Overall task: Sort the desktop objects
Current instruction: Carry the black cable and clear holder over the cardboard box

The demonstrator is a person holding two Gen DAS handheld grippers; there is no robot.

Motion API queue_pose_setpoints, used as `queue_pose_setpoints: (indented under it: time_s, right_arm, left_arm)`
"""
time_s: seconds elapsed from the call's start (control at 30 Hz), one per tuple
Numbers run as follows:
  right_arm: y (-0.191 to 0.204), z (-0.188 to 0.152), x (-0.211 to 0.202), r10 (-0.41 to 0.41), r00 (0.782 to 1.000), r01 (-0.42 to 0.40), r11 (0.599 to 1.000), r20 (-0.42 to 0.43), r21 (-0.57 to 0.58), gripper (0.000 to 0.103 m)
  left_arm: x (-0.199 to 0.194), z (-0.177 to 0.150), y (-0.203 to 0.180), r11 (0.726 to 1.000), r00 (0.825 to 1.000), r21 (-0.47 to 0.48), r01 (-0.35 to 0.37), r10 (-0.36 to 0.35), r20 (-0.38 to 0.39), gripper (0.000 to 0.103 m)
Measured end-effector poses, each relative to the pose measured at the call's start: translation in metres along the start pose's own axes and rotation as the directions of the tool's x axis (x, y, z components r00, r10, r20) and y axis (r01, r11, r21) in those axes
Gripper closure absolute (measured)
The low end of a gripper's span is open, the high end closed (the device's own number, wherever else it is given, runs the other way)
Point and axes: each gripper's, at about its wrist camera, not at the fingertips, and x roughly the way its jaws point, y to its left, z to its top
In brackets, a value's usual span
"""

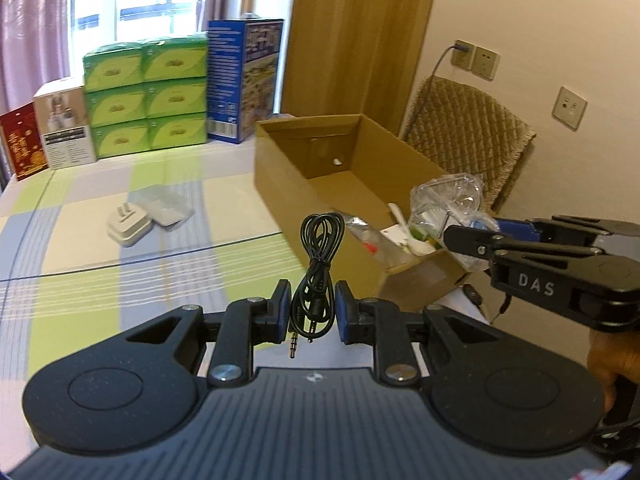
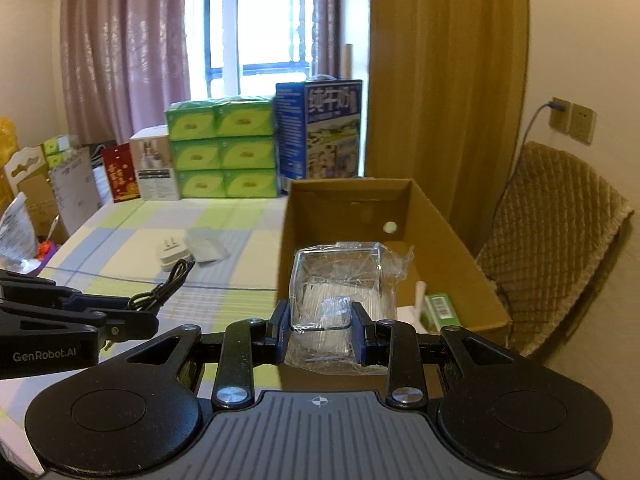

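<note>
The left gripper [image 1: 313,312] is pinching a coiled black audio cable [image 1: 318,264], lifted clear of the checked cloth [image 1: 140,248], its loop standing up between the blue pads and the two jack plugs hanging below. The right gripper [image 2: 320,330] is clamped on a clear plastic box wrapped in crinkled film [image 2: 340,280], held above the near end of the open cardboard box [image 2: 452,240]. Inside the carton, just beside the wrapped box, lie a small green packet [image 2: 440,312] and a white stick-like piece [image 2: 418,296]. On the cloth, well apart from both tools, a white plug adapter [image 1: 130,226] sits touching a flat translucent case [image 1: 164,204]. Along the far edge stand stacked green tissue packs [image 1: 146,96], a tall blue carton [image 1: 244,80], a white carton [image 1: 64,124] and a red bag [image 1: 22,140]. To the right, a chair draped in quilted brown fabric [image 2: 560,240] stands close against the carton's side.
</note>
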Motion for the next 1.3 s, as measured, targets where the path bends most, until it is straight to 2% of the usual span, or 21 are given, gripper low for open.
queue_pose_setpoints:
  time_s: [0.4, 0.8, 1.07, 1.3]
  right_arm:
    - [-0.036, 0.001, 0.007, -0.027, 1.000, 0.027, 0.999, 0.002, 0.021, 0.075]
    - [-0.070, 0.015, 0.040, -0.066, 0.998, 0.066, 0.998, -0.008, -0.006, 0.075]
    - [-0.085, 0.021, 0.058, -0.087, 0.996, 0.087, 0.996, -0.018, -0.002, 0.075]
    - [-0.086, 0.020, 0.065, -0.074, 0.997, 0.074, 0.997, -0.027, 0.007, 0.075]
  left_arm:
    - [0.030, 0.023, -0.033, 0.998, 0.999, 0.031, 0.052, -0.052, -0.014, 0.085]
    - [0.082, 0.052, -0.046, 0.995, 0.994, 0.025, 0.100, -0.099, -0.040, 0.085]
    - [0.117, 0.064, -0.048, 0.993, 0.992, 0.040, 0.114, -0.111, -0.055, 0.085]
    - [0.113, 0.071, -0.032, 0.995, 0.995, 0.019, 0.101, -0.101, -0.028, 0.085]
